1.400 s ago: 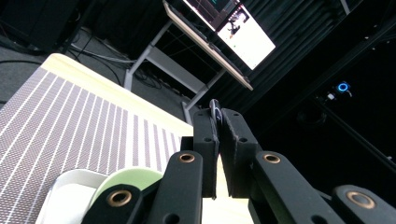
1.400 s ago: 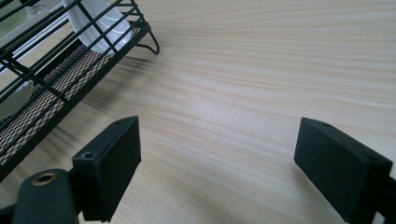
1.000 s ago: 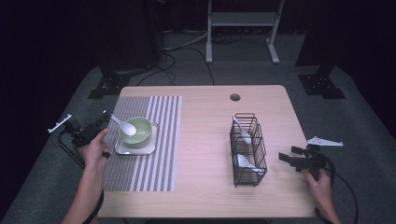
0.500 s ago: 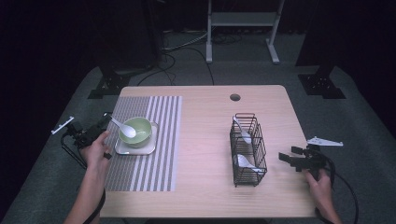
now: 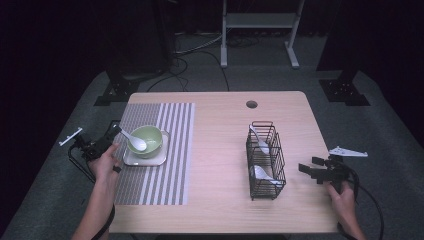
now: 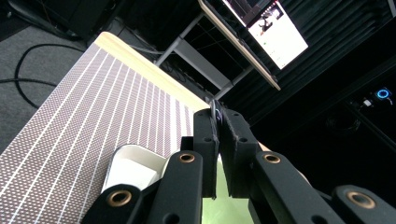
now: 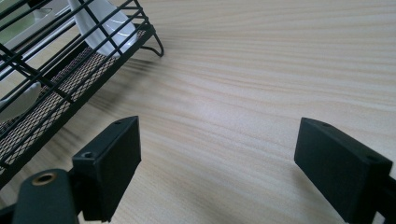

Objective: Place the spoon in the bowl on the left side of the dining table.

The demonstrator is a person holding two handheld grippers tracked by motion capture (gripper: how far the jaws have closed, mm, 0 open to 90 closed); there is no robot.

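Observation:
A green bowl (image 5: pixel 151 136) stands on a white square plate (image 5: pixel 145 160) on the striped placemat (image 5: pixel 165 170) at the table's left. A white spoon (image 5: pixel 135 142) rests with its scoop in the bowl. My left gripper (image 5: pixel 114 134) is shut on the spoon's handle at the bowl's left. In the left gripper view the jaws (image 6: pixel 218 116) pinch a thin edge above the plate (image 6: pixel 130 168). A black wire basket (image 5: pixel 265 160) at the right holds two white spoons (image 5: pixel 260 142). My right gripper (image 5: pixel 309 165) stands open just right of the basket (image 7: pixel 56 79), low over bare wood (image 7: pixel 224 140).
A round cable hole (image 5: pixel 251 104) sits near the table's far edge. Bare wood lies between the placemat and the basket. Dark floor with cables and a desk frame (image 5: pixel 260 20) lies beyond the table. A lit monitor (image 6: pixel 275 32) hangs above.
My left gripper and the spoon have shifted slightly toward the near edge, and the scoop has settled lower in the bowl. The right gripper has stayed where it was.

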